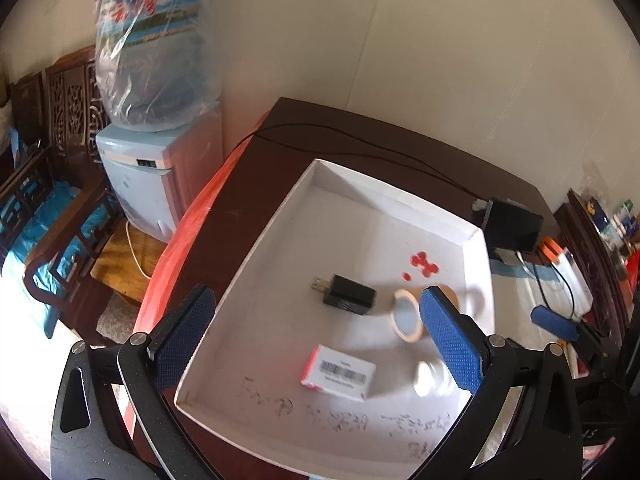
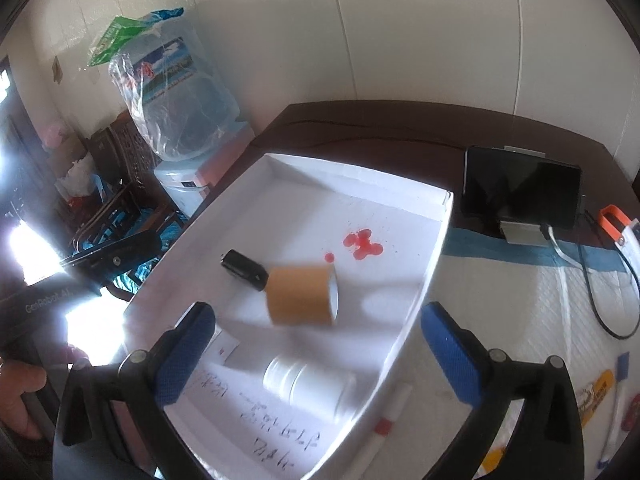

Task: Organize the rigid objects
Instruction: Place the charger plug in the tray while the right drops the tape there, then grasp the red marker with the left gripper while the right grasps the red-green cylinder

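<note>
A white shallow tray [image 1: 360, 232] [image 2: 320, 208] lies on the dark table. In it are a black plug adapter [image 1: 346, 295] [image 2: 243, 269], a brown tape roll [image 1: 407, 317] [image 2: 301, 295] on its side, a white lidded jar [image 1: 434, 376] [image 2: 310, 380] on its side, and a small barcode box [image 1: 340, 372] with a pink edge. My left gripper [image 1: 318, 336] hangs open over the tray's near half, with the box below its gap. My right gripper [image 2: 320, 354] is open above the jar, holding nothing. The tape roll and jar look blurred.
A dark phone on a stand [image 2: 520, 196] with a cable sits behind the tray's right corner. A white pad [image 2: 500, 300] to the right carries a pen [image 2: 384, 428] and small items. A water dispenser [image 1: 148, 184] and carved wooden chair [image 1: 52, 168] stand left of the table.
</note>
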`<state>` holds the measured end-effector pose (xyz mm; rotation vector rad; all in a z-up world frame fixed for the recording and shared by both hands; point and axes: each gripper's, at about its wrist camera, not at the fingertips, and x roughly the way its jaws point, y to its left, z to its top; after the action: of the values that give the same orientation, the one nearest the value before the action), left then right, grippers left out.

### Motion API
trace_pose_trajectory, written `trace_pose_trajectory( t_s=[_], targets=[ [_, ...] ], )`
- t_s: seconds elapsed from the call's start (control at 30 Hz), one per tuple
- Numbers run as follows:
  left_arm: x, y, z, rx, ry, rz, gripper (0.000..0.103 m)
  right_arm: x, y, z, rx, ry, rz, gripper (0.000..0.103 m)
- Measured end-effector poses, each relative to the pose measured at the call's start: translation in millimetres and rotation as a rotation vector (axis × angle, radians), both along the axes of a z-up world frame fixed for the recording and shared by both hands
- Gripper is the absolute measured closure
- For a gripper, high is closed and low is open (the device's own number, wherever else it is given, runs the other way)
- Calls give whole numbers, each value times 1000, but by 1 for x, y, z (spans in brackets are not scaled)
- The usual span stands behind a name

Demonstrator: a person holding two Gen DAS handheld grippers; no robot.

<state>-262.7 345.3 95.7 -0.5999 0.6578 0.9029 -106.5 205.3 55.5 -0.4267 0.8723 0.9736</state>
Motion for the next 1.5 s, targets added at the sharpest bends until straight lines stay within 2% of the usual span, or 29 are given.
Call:
trace_pose_trajectory(
  t_s=[0.23,0.47,0.77,0.83,0.9,0.97,1.1,1.2,1.3,1.37,1.43,1.47,1.5],
  targets=[
    [20,-43,14,29,14,-101,0,3,-35,23,49,-19,-80,0],
    [54,-96,14,7,14,-274,0,23,-98,43,101,-46,-205,0],
    [117,-175,-20,-75,69,-550,0,80,-221,59,133,-65,-463,0],
    [131,-187,-27,-66,107,-586,0,88,-242,57,124,-55,-495,0],
    [143,-193,-36,-60,165,-582,0,96,-262,54,106,-43,-520,0],
    [153,-193,-45,-66,203,-570,4,101,-276,52,103,-32,-534,0],
    [176,-196,-62,-83,263,-592,23,109,-296,53,104,-20,-535,0],
    [193,-203,-73,-98,296,-631,25,118,-303,55,102,-21,-523,0],
    [205,-210,-79,-100,330,-658,27,131,-315,53,95,-14,-559,0],
    [211,-211,-83,-106,345,-663,37,138,-320,49,66,-24,-585,0],
    [215,-210,-87,-112,361,-667,52,146,-323,41,34,-11,-595,1],
    [216,-211,-88,-104,366,-675,54,150,-325,36,23,1,-596,4],
    [216,-214,-88,-90,372,-690,64,151,-325,32,16,8,-595,8]
  ],
)
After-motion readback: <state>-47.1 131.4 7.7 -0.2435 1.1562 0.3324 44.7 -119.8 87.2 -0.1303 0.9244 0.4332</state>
